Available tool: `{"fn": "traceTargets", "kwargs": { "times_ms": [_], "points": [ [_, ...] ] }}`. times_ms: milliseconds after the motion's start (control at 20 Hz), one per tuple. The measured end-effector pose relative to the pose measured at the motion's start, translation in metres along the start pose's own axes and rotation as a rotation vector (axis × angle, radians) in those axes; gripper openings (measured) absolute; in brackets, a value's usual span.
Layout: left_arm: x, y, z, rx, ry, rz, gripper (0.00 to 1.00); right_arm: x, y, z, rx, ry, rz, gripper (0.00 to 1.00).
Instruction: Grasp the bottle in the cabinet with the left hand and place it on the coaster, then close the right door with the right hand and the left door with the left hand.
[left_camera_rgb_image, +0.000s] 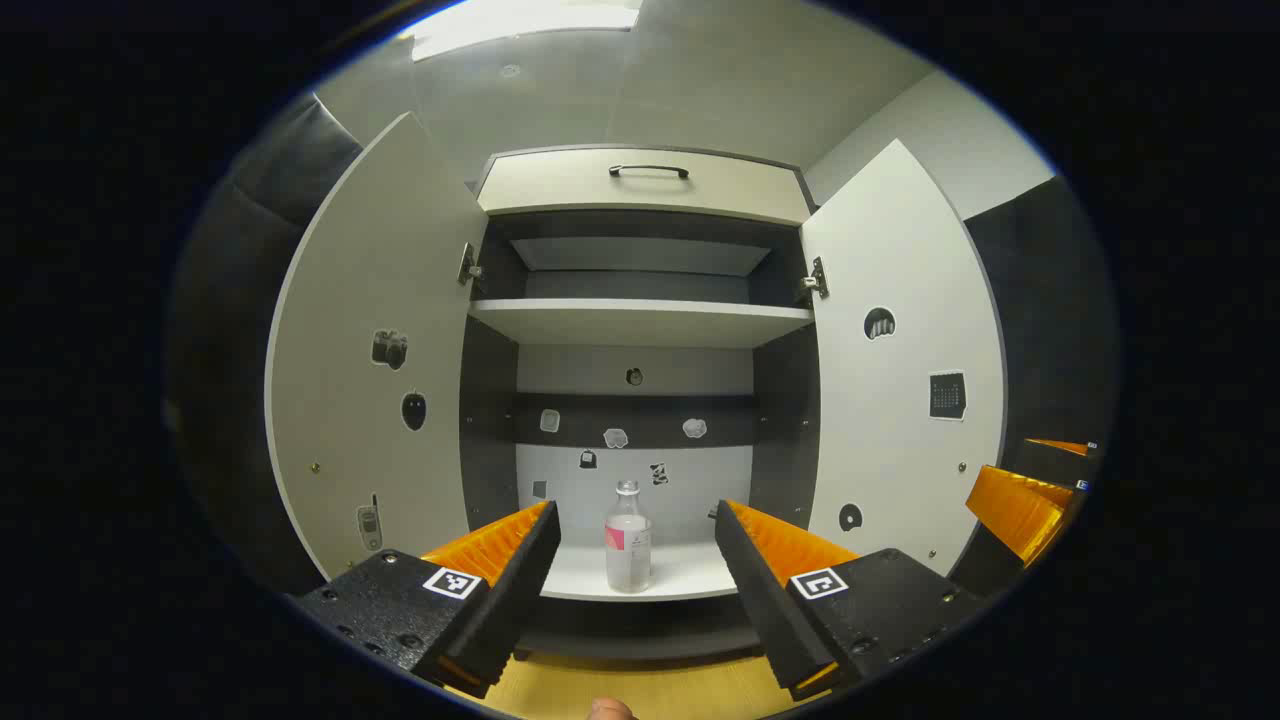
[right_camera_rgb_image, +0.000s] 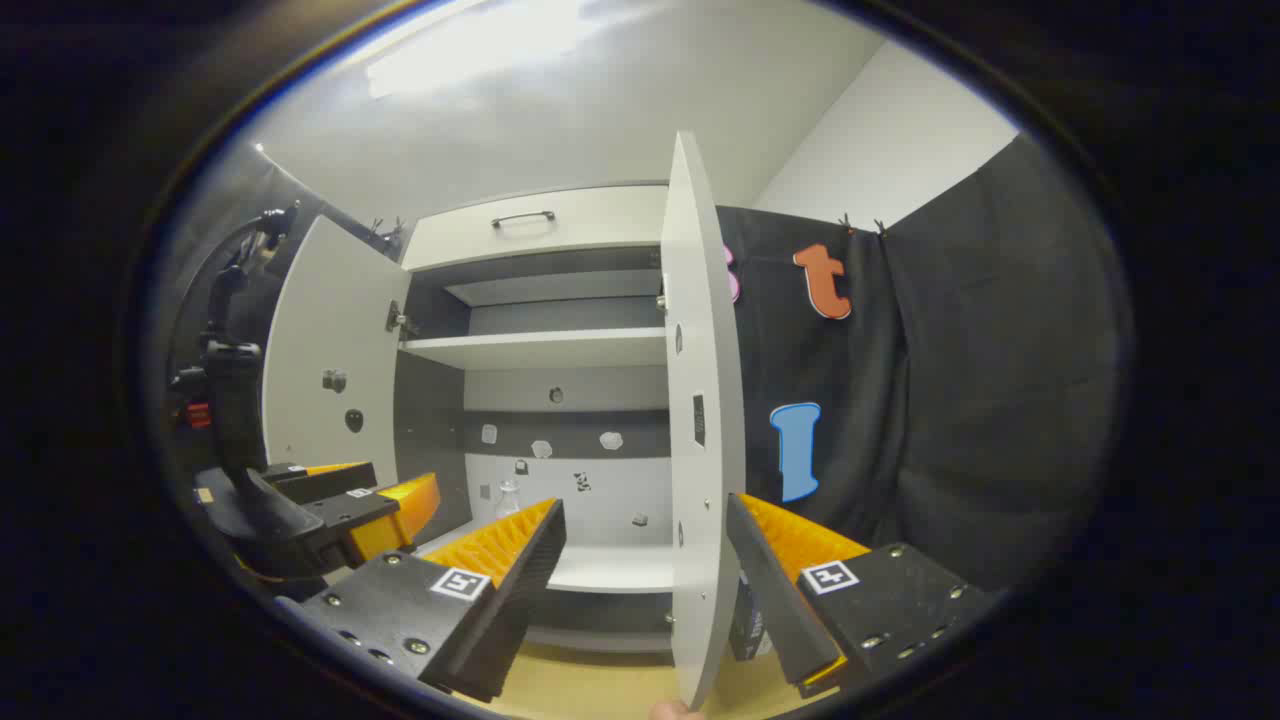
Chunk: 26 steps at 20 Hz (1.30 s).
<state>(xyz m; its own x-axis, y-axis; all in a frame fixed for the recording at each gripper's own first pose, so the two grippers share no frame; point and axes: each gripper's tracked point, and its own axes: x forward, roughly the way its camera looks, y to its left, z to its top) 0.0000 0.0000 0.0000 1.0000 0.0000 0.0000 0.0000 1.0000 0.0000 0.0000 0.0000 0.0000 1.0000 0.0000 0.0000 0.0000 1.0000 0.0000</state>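
Note:
A clear bottle (left_camera_rgb_image: 628, 545) with a pink-and-white label stands upright on the cabinet's bottom shelf (left_camera_rgb_image: 690, 572), near its front edge. My left gripper (left_camera_rgb_image: 636, 512) is open in front of the cabinet, its jaws framing the bottle from a distance without touching it. Both doors are swung wide: the left door (left_camera_rgb_image: 380, 350) and the right door (left_camera_rgb_image: 900, 380). In the right gripper view the right door (right_camera_rgb_image: 700, 420) stands edge-on between the jaws of my open right gripper (right_camera_rgb_image: 645, 508), untouched as far as I can tell. The bottle's top (right_camera_rgb_image: 508, 495) peeks past the left gripper (right_camera_rgb_image: 340, 500).
A white upper shelf (left_camera_rgb_image: 640, 322) spans the cabinet, with a handled panel (left_camera_rgb_image: 648, 172) above it. Stickers dot the doors and back wall. A wooden surface (left_camera_rgb_image: 640, 690) lies below the cabinet. The right gripper (left_camera_rgb_image: 1020, 500) hovers beside the right door. Black cloth (right_camera_rgb_image: 950, 400) hangs to the right.

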Motion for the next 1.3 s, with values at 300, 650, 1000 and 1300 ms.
{"fn": "traceTargets", "kwargs": {
  "times_ms": [300, 650, 1000, 1300],
  "points": [
    [0.001, 0.0, 0.001, -0.001, -0.004, 0.005, 0.96, 0.001, 0.008, 0.004, 0.0, -0.012, 0.014, 0.97],
    [-0.001, 0.002, 0.004, 0.003, -0.015, 0.028, 0.97, -0.003, 0.014, 0.006, -0.013, -0.017, 0.032, 0.97],
    [-0.002, 0.003, 0.001, 0.018, 0.01, 0.046, 0.97, -0.002, 0.021, 0.008, -0.01, -0.032, 0.066, 0.97],
    [-0.002, 0.004, 0.002, 0.019, 0.007, 0.047, 0.96, 0.006, 0.038, 0.003, -0.016, -0.033, 0.099, 0.97]
  ]
}}
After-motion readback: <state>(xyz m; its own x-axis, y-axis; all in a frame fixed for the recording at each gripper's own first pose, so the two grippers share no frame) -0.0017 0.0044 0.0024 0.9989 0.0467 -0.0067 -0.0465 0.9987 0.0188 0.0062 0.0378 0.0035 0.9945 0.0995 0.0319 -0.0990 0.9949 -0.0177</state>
